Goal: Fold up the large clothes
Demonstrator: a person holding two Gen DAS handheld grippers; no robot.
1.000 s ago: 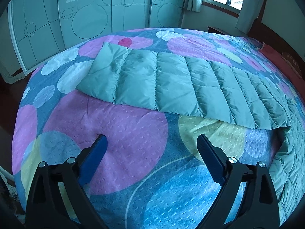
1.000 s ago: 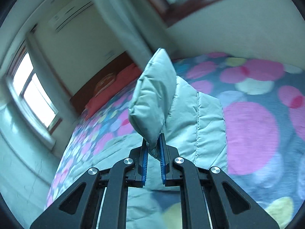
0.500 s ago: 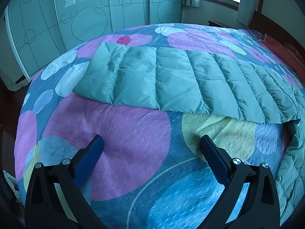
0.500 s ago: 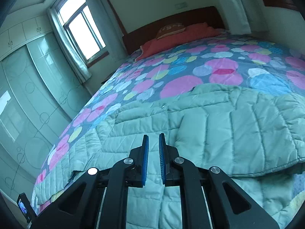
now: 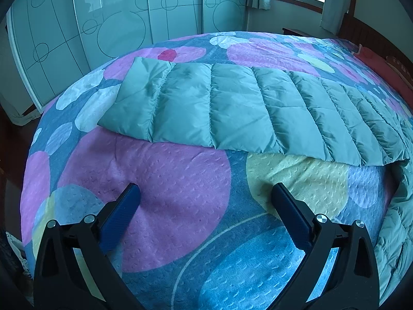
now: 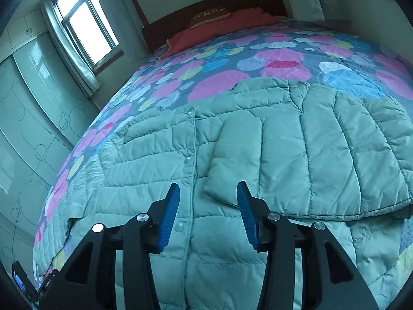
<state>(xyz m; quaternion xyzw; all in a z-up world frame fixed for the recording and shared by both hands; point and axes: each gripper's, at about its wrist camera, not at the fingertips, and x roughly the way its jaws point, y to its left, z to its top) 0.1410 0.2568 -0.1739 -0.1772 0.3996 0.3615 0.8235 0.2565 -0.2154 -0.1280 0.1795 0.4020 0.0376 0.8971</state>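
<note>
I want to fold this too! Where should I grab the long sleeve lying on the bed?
Probably the sleeve's cuff end, coming from the near side. It lies flat and free on the bedspread, so one finger of the open left hand-held gripper could slip under its puffy edge.

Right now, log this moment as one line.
stage: sleeve folded | right gripper: open, just released right sleeve on puffer jacket | left gripper: open over bedspread, left sleeve unfolded
</note>
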